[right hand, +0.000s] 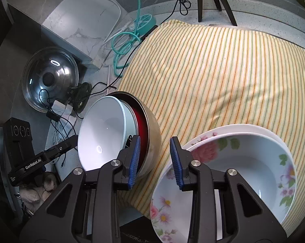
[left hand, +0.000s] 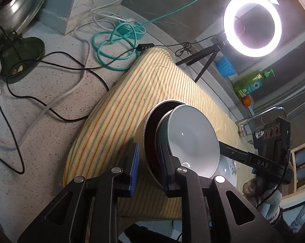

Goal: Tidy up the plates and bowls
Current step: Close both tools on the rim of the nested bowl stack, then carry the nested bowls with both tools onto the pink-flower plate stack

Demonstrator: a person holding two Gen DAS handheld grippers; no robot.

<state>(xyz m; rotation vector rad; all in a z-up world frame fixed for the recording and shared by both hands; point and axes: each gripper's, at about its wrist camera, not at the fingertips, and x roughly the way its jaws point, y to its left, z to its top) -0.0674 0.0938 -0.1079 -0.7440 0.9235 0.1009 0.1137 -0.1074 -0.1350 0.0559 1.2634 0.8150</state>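
A nested stack of bowls is tilted on its side over the striped cloth [left hand: 120,109]: a white bowl [left hand: 195,135] inside a grey-blue one, inside a dark red bowl with a metal outer wall [left hand: 150,133]. My left gripper [left hand: 149,162] straddles the stack's rim, one pad outside, one inside. In the right wrist view the same stack [right hand: 103,133] hangs at the left. My right gripper [right hand: 155,160] is open and empty between the stack's metal wall [right hand: 154,133] and a pile of floral plates and a floral bowl [right hand: 243,162] at the lower right.
The striped cloth [right hand: 223,70] covers a speckled counter [left hand: 41,101]. Cables and a teal power strip [left hand: 130,28] lie behind it. A lit ring light [left hand: 252,24] stands on a tripod. A steel pot lid [right hand: 50,77] leans at the left. A green soap bottle [left hand: 251,81] stands by a sink tap.
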